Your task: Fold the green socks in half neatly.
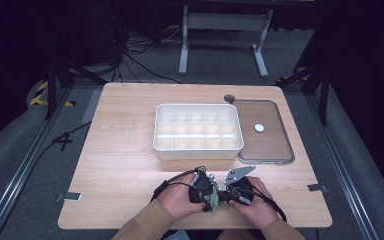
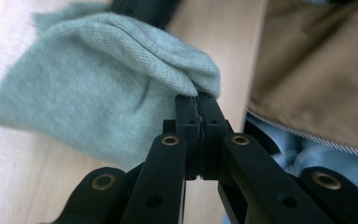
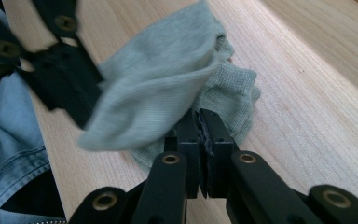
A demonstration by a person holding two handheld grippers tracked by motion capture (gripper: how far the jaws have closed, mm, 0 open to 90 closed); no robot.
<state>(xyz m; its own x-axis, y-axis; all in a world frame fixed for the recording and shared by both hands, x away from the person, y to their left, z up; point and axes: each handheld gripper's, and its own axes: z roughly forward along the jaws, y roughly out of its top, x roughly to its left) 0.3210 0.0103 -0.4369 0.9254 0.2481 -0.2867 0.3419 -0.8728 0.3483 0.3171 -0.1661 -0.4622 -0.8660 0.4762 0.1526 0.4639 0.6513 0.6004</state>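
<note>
Both grippers meet at the table's (image 1: 120, 150) near edge, well short of the white compartment tray (image 1: 198, 131). The left gripper (image 2: 197, 100) has its jaws pressed together on a fold of a grey-green sock (image 2: 98, 88), and the right gripper (image 3: 200, 116) pinches another edge of that sock with its jaws just as tight. The sock lies bunched on the wood between them. Beside the tray on the right lies a clear lid (image 1: 266, 131) with a small white disc (image 1: 259, 128) on it. Nothing stands between the sock and the tray.
</note>
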